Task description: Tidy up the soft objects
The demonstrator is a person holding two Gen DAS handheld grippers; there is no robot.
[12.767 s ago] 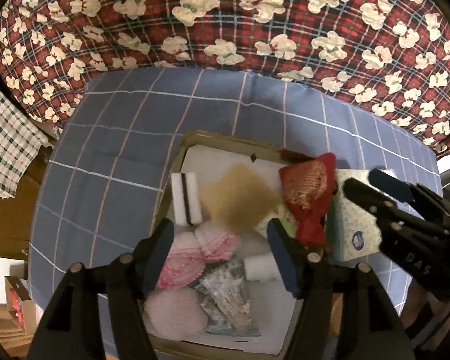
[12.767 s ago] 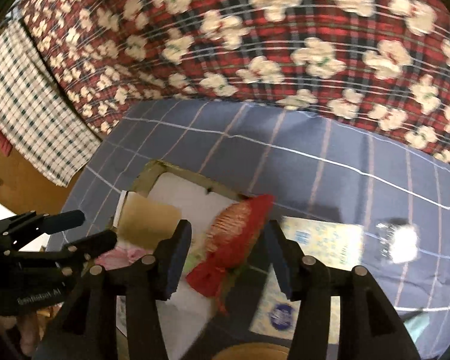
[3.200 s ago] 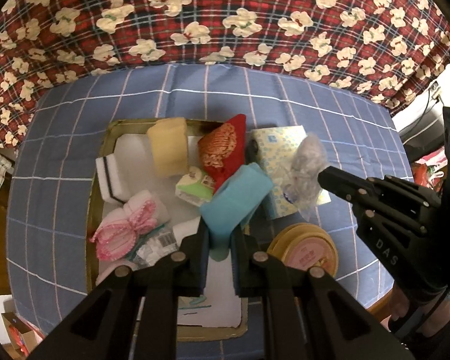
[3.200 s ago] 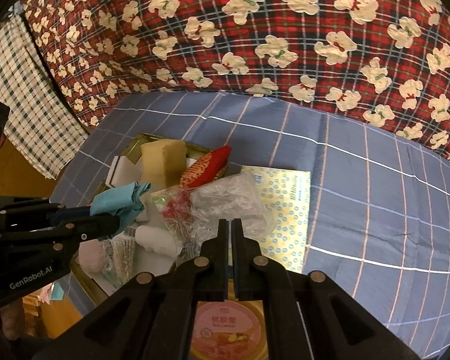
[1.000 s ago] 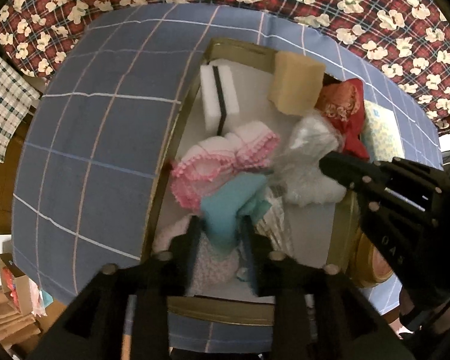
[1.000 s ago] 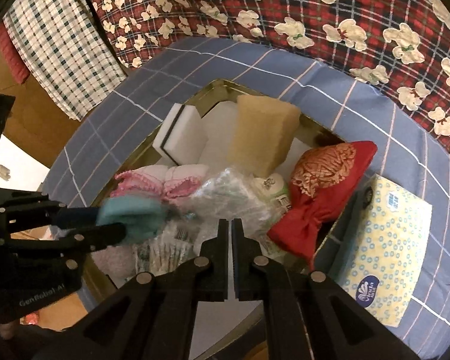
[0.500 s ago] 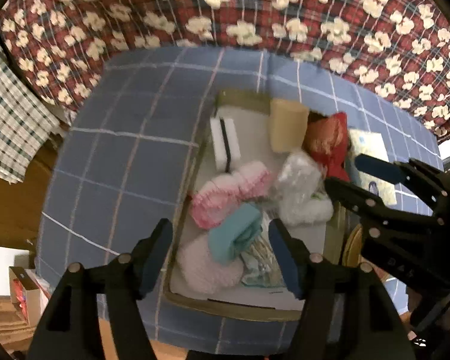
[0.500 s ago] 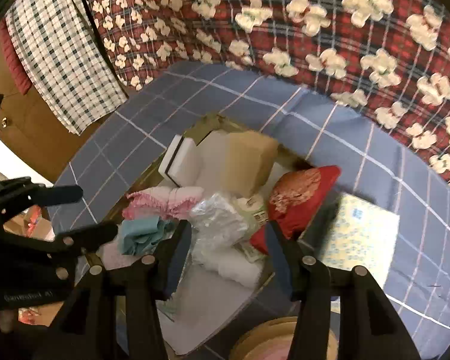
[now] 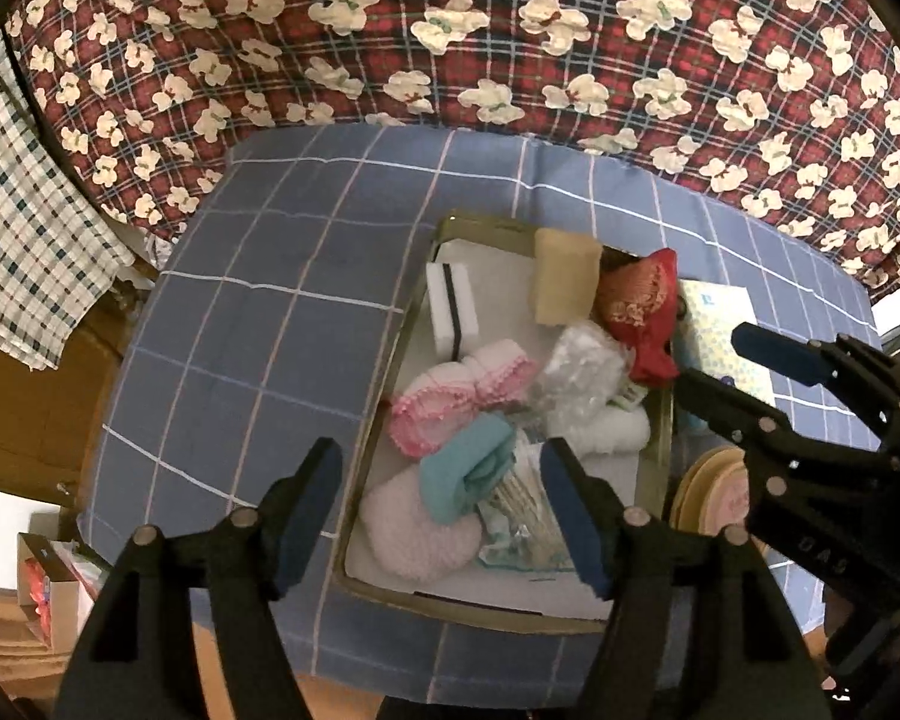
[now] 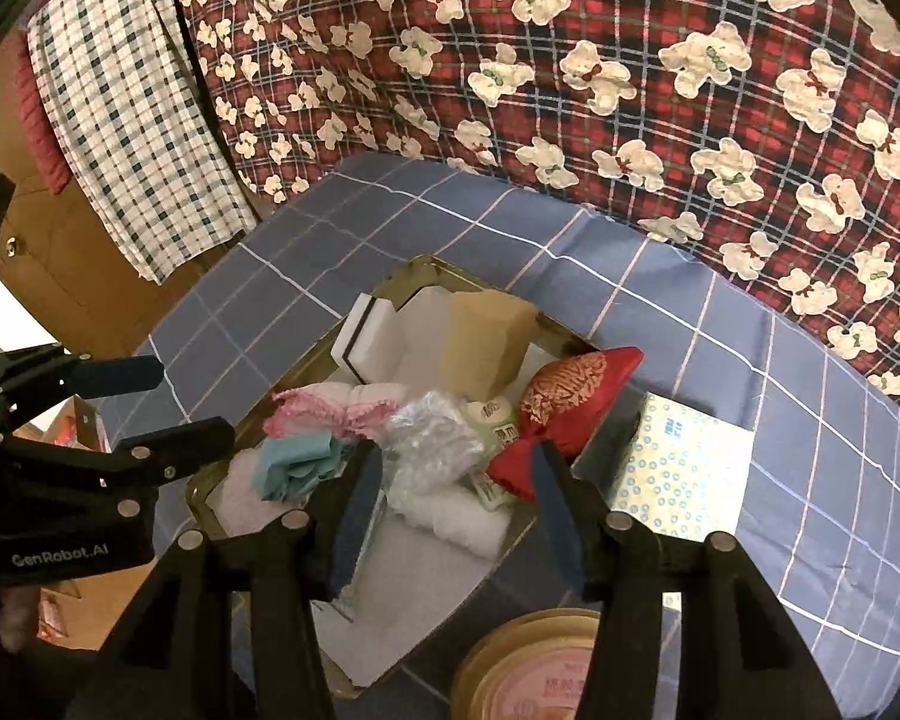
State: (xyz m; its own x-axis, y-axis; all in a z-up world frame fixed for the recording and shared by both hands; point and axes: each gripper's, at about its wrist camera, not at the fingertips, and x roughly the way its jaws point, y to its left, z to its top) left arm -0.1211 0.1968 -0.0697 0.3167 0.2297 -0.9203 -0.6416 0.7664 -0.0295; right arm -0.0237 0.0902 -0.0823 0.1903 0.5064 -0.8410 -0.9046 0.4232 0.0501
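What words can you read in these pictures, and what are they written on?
"GenRobot.AI": on the left gripper body, seen from the right wrist.
"DAS": on the right gripper body, seen from the left wrist.
Round tin lid, tissue pack and small green packet: print too small or blurred to read.

A matt blue checked cloth (image 9: pixel 258 324) covers the desk. The tray (image 9: pixel 384 396) has a dull brassy metal rim. In it lie a fluffy pink cloth (image 9: pixel 417 531), a soft teal cloth (image 9: pixel 468 474), a crinkly glossy plastic bag (image 9: pixel 579 369), a porous tan sponge (image 9: pixel 564 285) and a shiny red satin pouch (image 9: pixel 642 312).
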